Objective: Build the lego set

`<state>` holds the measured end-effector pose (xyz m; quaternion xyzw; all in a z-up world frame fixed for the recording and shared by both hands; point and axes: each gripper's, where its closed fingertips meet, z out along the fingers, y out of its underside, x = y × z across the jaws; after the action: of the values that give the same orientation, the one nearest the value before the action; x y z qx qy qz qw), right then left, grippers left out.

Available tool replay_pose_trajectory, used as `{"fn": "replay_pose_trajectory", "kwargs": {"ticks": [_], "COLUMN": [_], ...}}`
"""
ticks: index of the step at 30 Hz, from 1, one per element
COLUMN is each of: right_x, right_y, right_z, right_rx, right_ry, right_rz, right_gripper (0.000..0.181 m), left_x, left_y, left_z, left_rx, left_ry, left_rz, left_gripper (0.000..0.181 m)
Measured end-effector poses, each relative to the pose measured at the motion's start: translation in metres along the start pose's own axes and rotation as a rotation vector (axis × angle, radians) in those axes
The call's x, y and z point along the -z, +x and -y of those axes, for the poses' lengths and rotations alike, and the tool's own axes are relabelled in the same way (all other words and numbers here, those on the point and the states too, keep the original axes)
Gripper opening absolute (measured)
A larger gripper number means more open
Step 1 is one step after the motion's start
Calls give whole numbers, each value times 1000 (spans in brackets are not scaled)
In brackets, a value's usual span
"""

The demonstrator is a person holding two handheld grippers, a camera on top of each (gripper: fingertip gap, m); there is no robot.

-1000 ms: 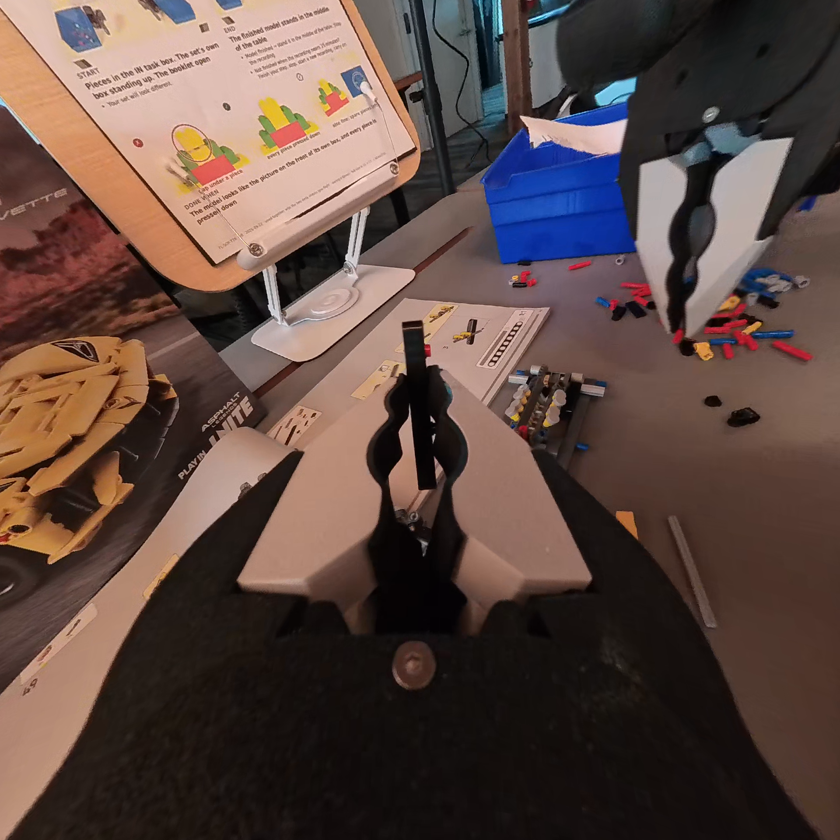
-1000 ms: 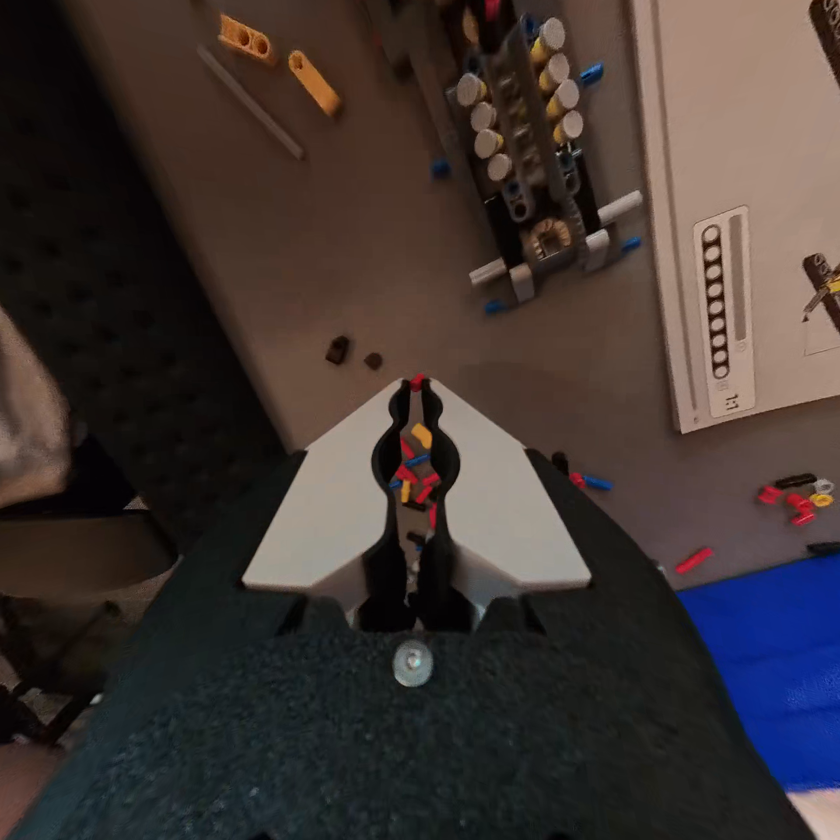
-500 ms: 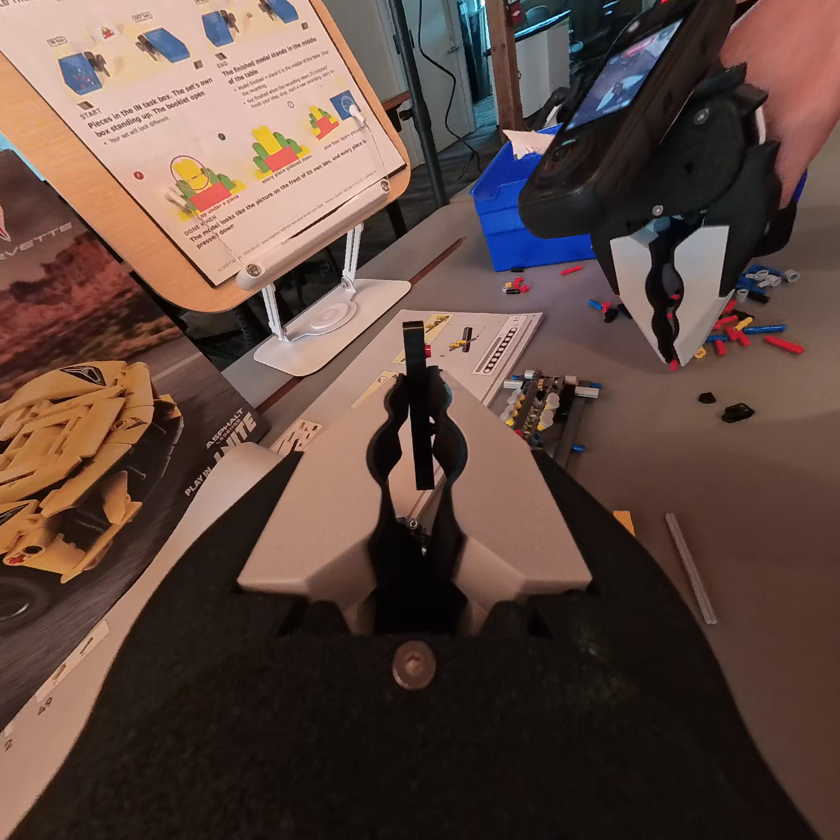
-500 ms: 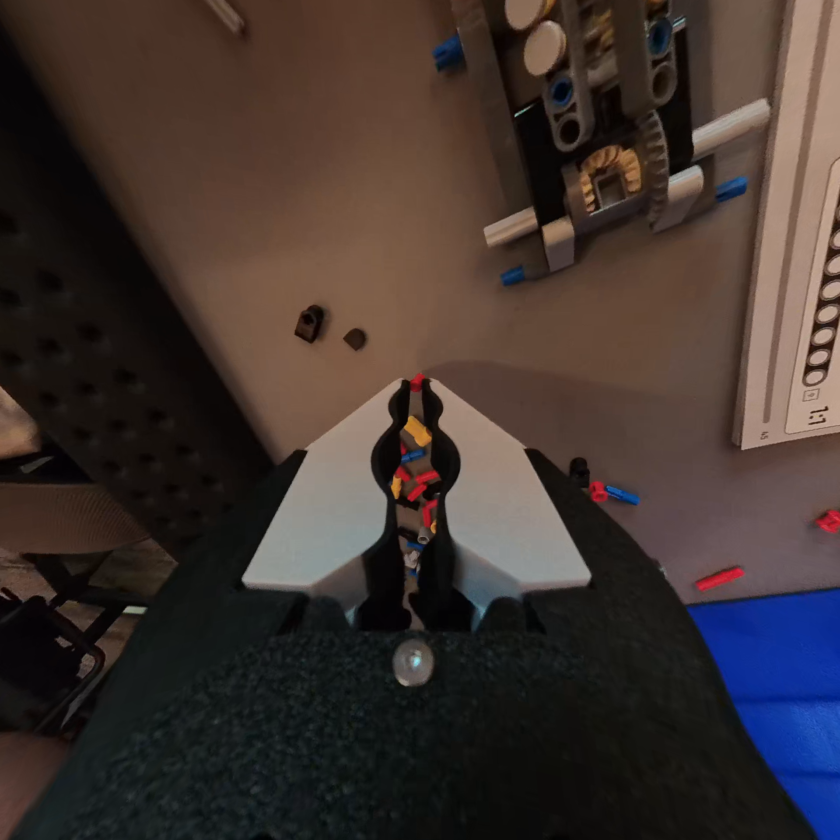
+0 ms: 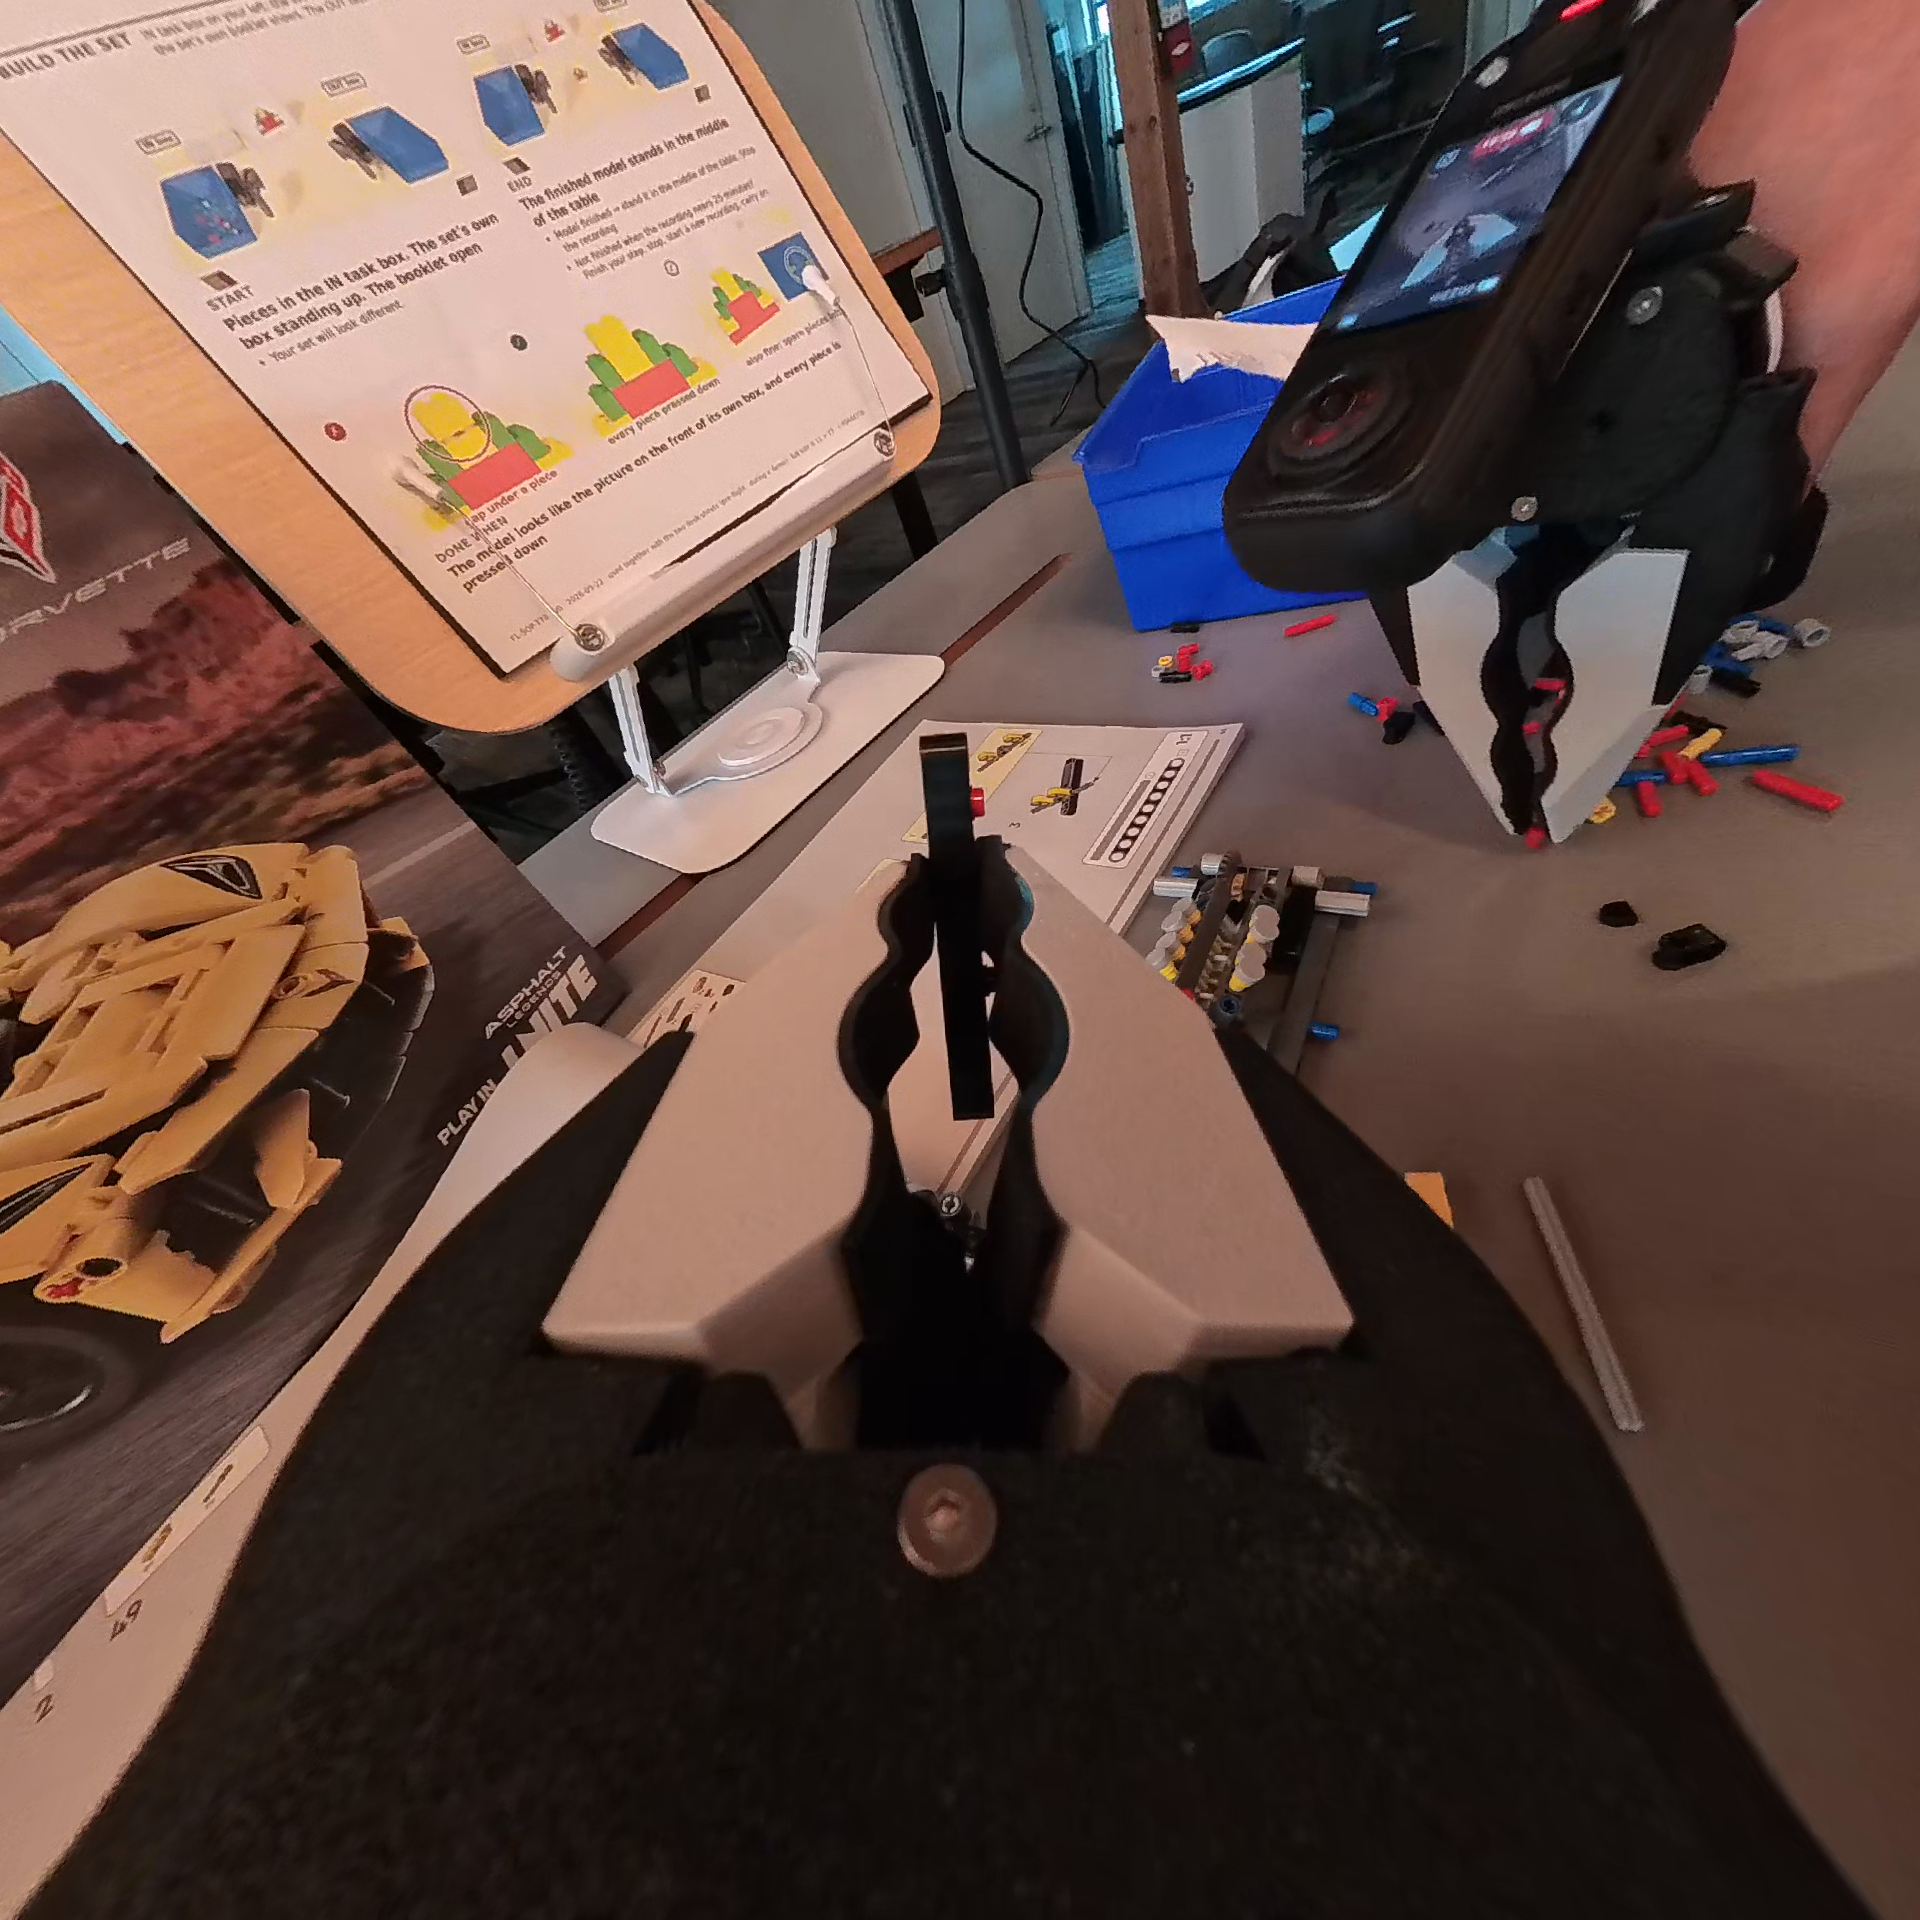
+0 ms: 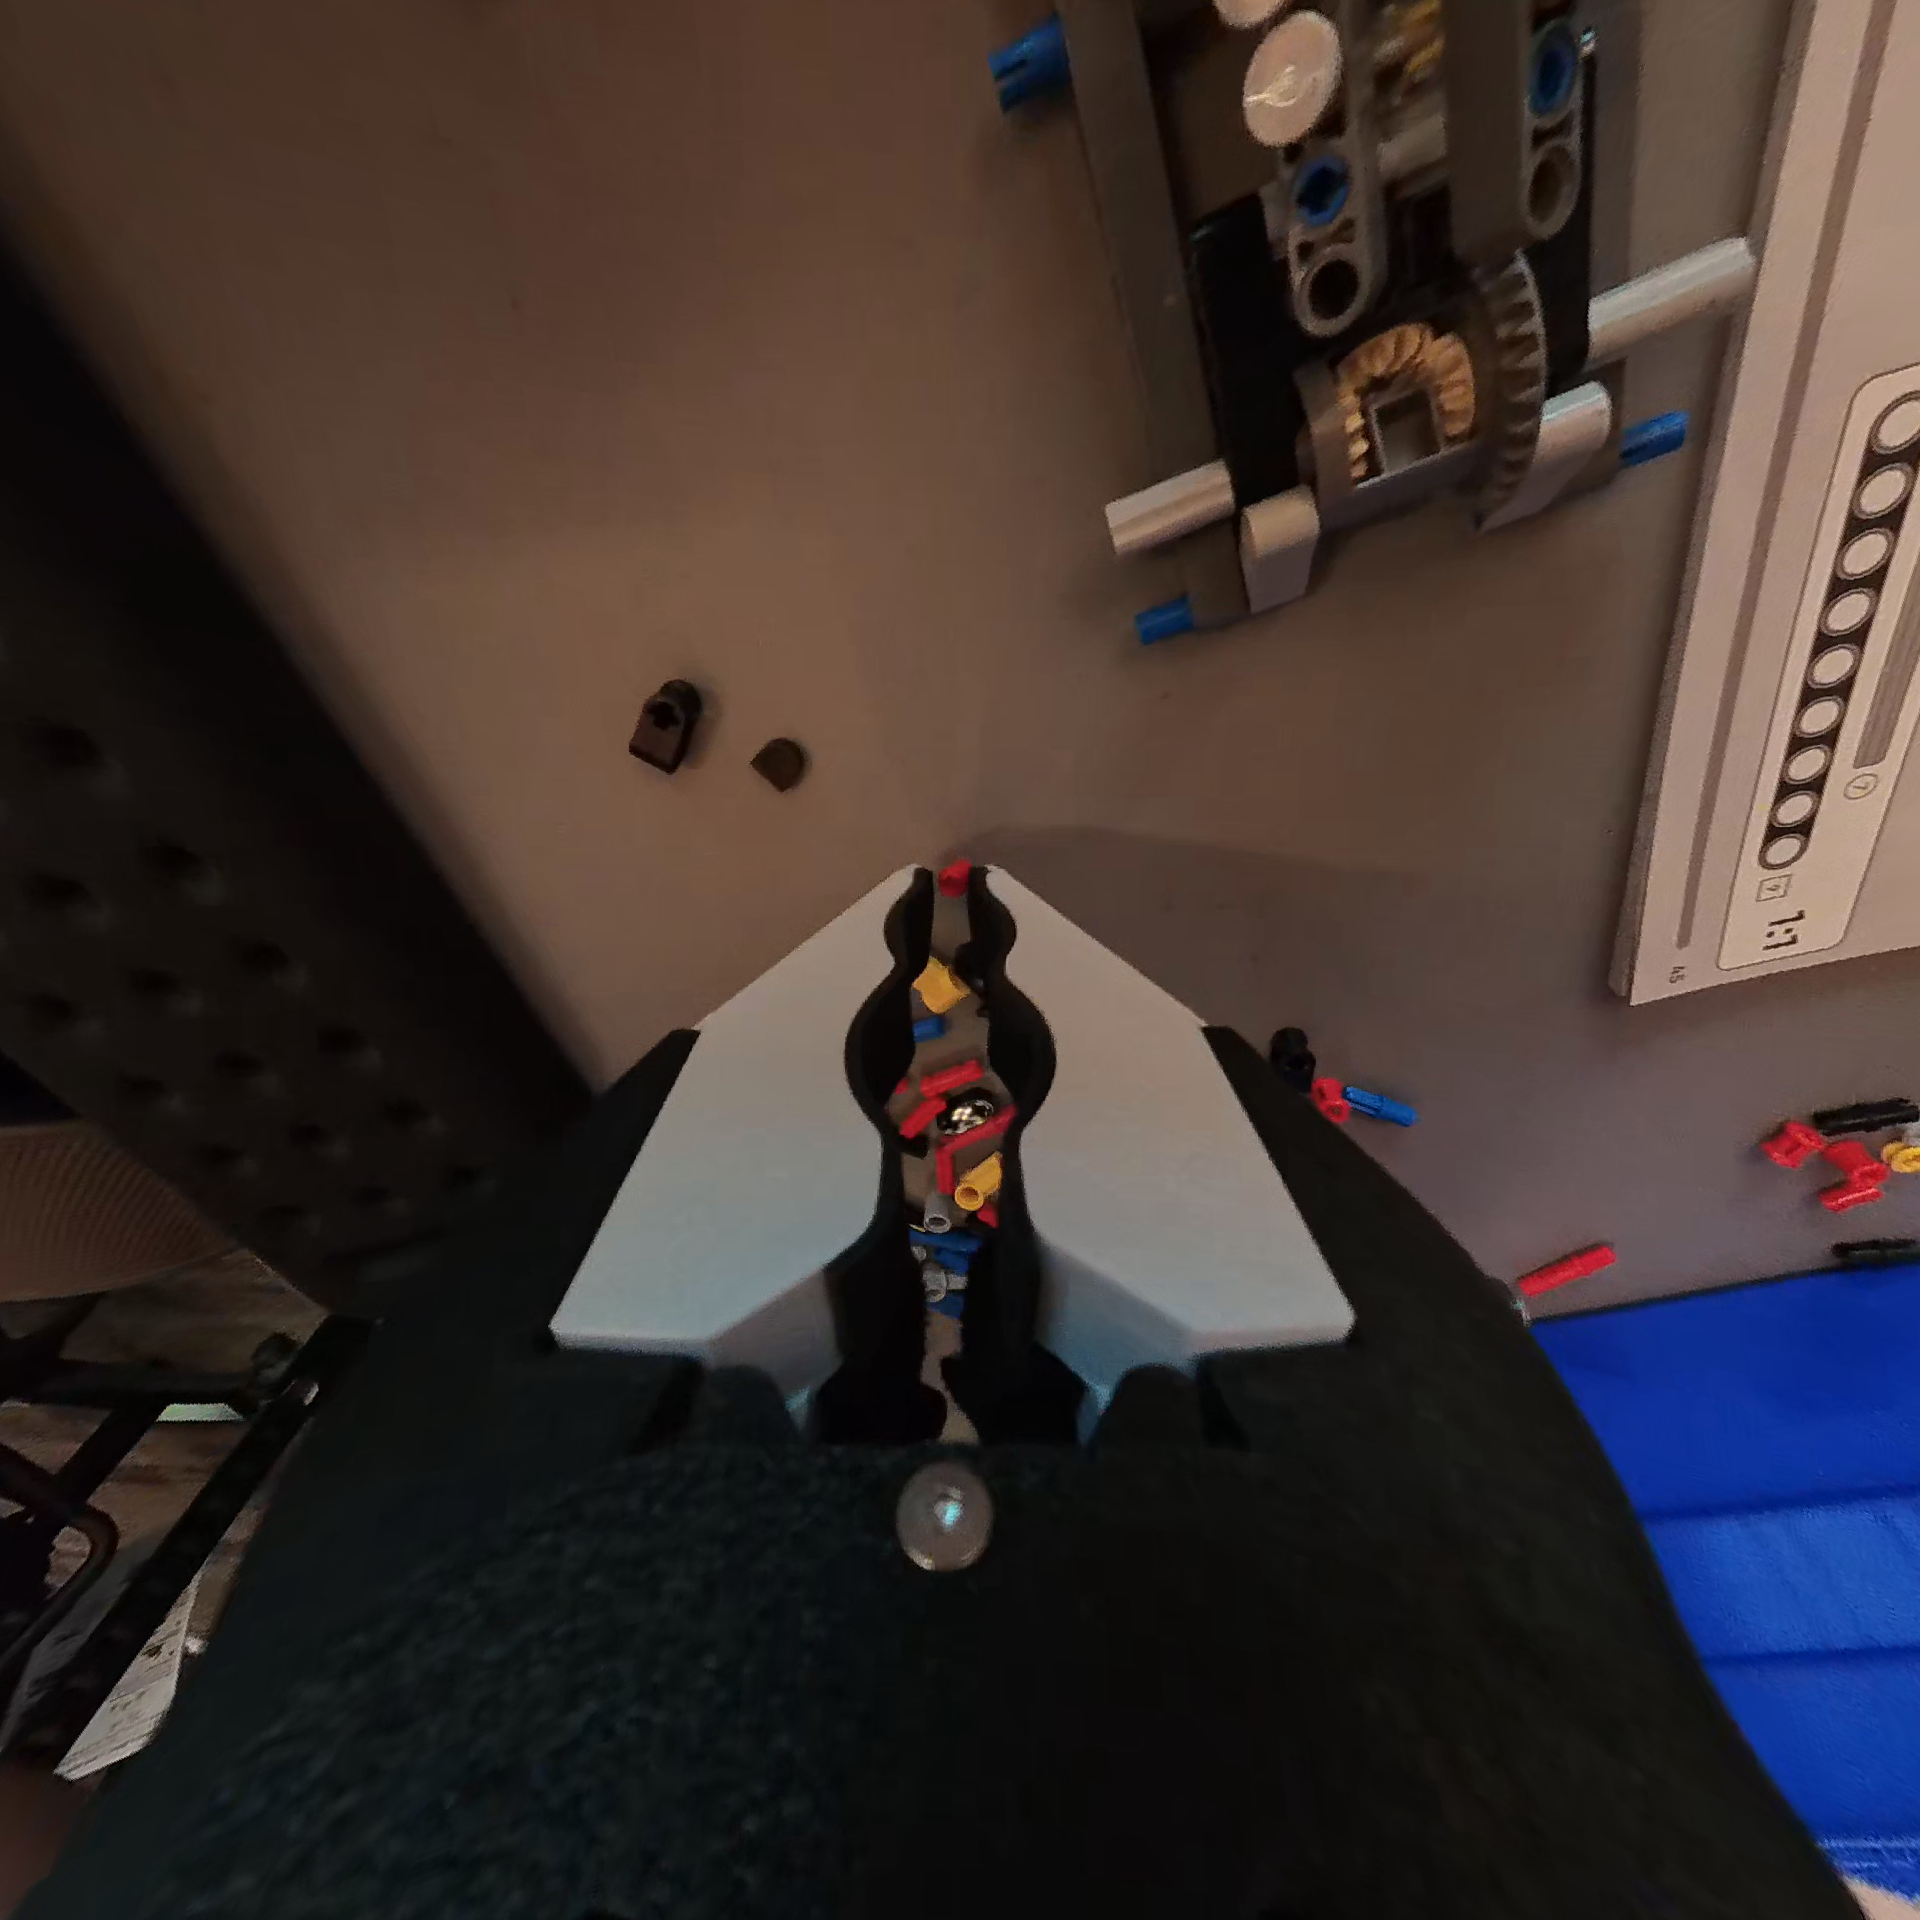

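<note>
Since the earlier frames, the right gripper (image 5: 1536, 826) is showing farther from the left wrist camera, lifted clear of the scattered loose pieces (image 5: 1714, 764) and hanging above the bare grey table (image 5: 1558, 1039); in its own view the partly built assembly (image 6: 1392, 343) is sitting larger and closer. Its jaws are pinching together on a small red pin (image 6: 953, 875) at the very tips. A hand (image 5: 1829, 208) is holding this gripper from the upper right.

Left gripper (image 5: 961, 894): jaws are closing on a long black beam (image 5: 956, 935), which is standing nearly upright between them and projecting above the tips; a red pin head (image 5: 977, 800) is showing at the beam's right side near its top.

Below the left gripper, the open instruction booklet (image 5: 1122, 790) is lying flat, with the assembly (image 5: 1247, 935) just beside its right edge. Two small black pieces (image 6: 717, 738) are lying near each other on the table, apart from the assembly. A blue bin (image 5: 1174, 520) is sitting at the far side, behind the loose pieces. An instruction sheet on a wooden stand (image 5: 468, 312) is leaning at the left, next to the set's box (image 5: 208, 987) showing a yellow car. A thin grey axle (image 5: 1579, 1304) is lying alone at the right.
</note>
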<state>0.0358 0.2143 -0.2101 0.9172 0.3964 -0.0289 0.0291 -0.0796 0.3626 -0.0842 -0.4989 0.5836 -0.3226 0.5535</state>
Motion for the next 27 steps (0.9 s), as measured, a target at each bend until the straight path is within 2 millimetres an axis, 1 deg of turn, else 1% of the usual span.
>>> {"fn": "replay_pose_trajectory", "kwargs": {"ticks": [10, 18, 24, 27], "right_x": [-4, -4, -1, 2], "right_y": [1, 3, 5, 2], "right_z": [-4, -6, -1, 2], "right_rx": [-6, -15, -7, -8], "right_ry": [3, 45, 101, 123], "right_rz": [-12, -29, -56, -40], "right_gripper": [11, 14, 13, 13], "left_x": [-1, -2, -2, -2], "left_y": [0, 3, 4, 6], "left_z": [-1, -3, -3, -3], "left_rx": [-2, -9, -17, -25], "left_ry": [-3, -10, -12, -11], "left_rz": [-1, -8, -10, -10], "left_gripper": [6, 6, 6, 6]}}
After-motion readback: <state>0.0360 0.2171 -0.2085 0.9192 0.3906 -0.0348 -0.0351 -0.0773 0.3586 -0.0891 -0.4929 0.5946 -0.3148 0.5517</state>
